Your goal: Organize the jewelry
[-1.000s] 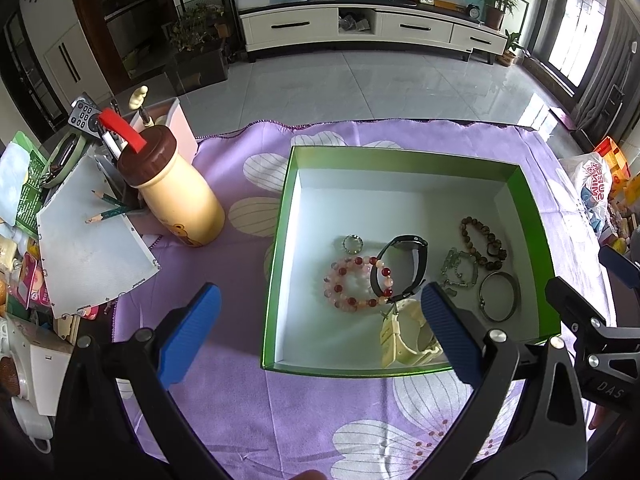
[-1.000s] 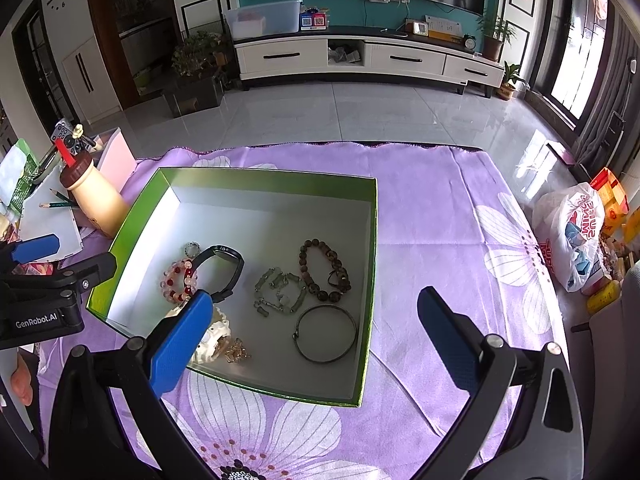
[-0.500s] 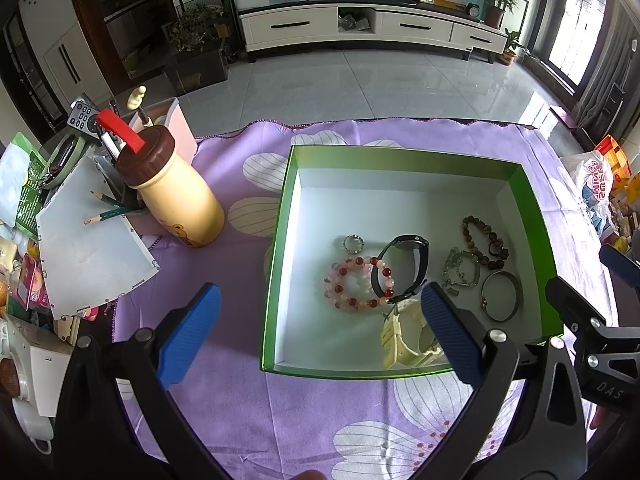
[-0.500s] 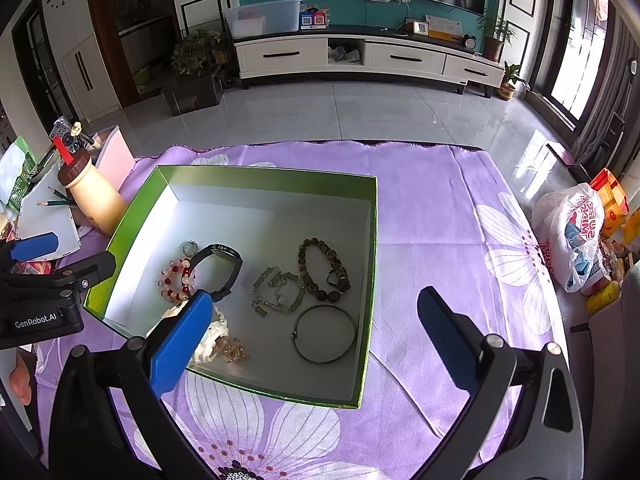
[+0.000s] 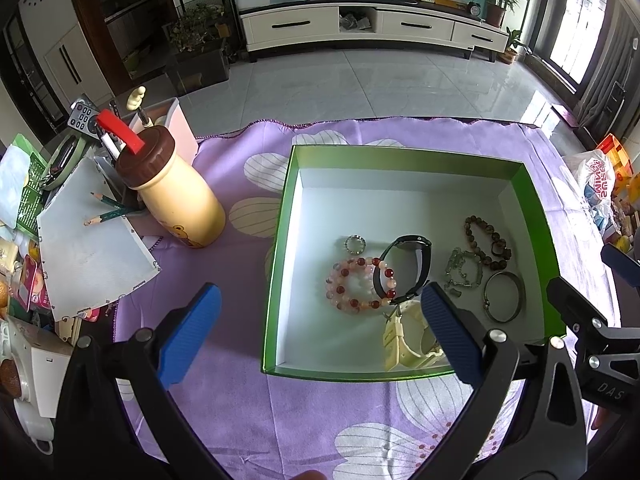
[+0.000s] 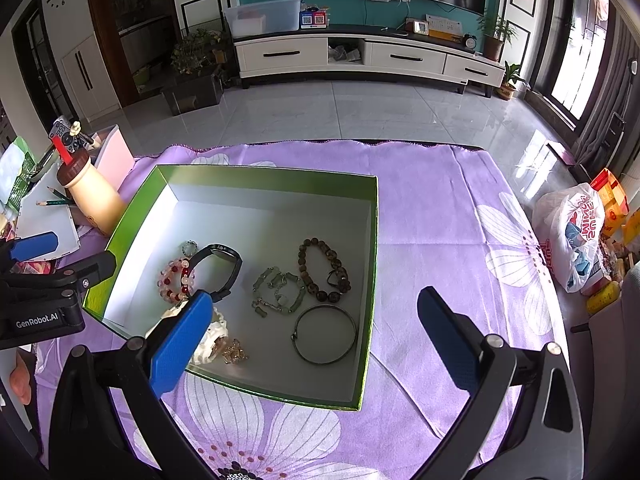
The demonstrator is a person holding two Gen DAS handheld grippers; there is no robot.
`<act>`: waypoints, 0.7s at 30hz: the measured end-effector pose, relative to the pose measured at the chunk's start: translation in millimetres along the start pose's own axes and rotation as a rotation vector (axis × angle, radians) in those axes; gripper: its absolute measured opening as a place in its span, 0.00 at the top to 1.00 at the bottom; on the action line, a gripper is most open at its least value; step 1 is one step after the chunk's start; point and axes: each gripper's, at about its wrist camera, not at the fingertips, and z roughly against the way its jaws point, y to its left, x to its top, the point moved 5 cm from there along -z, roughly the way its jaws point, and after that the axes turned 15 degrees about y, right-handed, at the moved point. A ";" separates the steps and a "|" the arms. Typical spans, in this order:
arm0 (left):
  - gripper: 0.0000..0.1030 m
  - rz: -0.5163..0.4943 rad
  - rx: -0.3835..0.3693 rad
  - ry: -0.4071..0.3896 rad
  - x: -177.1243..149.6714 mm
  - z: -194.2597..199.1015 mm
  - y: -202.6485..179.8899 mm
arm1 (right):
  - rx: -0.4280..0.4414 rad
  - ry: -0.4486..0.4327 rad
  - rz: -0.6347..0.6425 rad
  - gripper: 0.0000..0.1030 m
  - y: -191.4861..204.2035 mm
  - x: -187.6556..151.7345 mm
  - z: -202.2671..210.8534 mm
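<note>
Purple flowered cloth (image 6: 440,220) covers the table, and on it I see the green box (image 5: 532,200) holding the jewelry: a red-and-pink bead bracelet (image 5: 352,284), black watch (image 5: 416,256), brown bead bracelet (image 6: 320,268) and metal bangle (image 6: 325,338). I hold my left gripper (image 5: 316,332) and right gripper (image 6: 316,336) above the box's near edge, both spread wide and carrying nothing.
</note>
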 end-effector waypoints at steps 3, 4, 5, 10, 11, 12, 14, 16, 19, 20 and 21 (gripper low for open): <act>0.02 -0.002 0.000 0.002 0.7 -1.1 -1.3 | 0.000 0.002 -0.002 0.01 -0.2 0.1 -0.8; 0.02 -0.002 0.000 0.002 0.7 -1.0 -1.3 | 0.000 0.003 -0.002 0.01 -0.5 0.3 -1.9; 0.02 -0.003 -0.002 0.002 0.6 -1.5 -1.3 | 0.002 0.004 -0.002 0.01 -0.5 0.2 -2.8; 0.02 0.000 -0.006 0.002 1.1 -4.5 -2.2 | 0.000 0.010 -0.002 0.01 -1.1 -1.0 -8.3; 0.02 0.001 -0.006 0.002 1.2 -4.8 -2.1 | -0.001 0.011 -0.002 0.01 -1.7 -0.9 -9.0; 0.02 0.003 -0.004 0.001 1.4 -5.0 -1.9 | -0.001 0.011 -0.002 0.01 -1.7 -0.5 -9.5; 0.02 0.004 -0.001 0.002 1.6 -5.4 -1.7 | 0.002 0.011 -0.004 0.01 -1.9 0.0 -9.7; 0.02 0.005 0.002 0.001 2.1 -5.7 -1.2 | 0.002 0.010 -0.003 0.01 -1.9 0.2 -9.5; 0.02 0.006 -0.001 0.001 2.3 -5.8 -0.8 | 0.001 0.009 0.001 0.01 -1.2 1.0 -9.4; 0.02 0.005 0.001 0.001 2.3 -5.9 -0.9 | 0.002 0.009 0.001 0.01 -0.9 1.1 -9.0; 0.02 0.005 0.001 0.001 2.4 -5.9 -0.7 | 0.002 0.008 0.001 0.01 -1.0 1.1 -8.7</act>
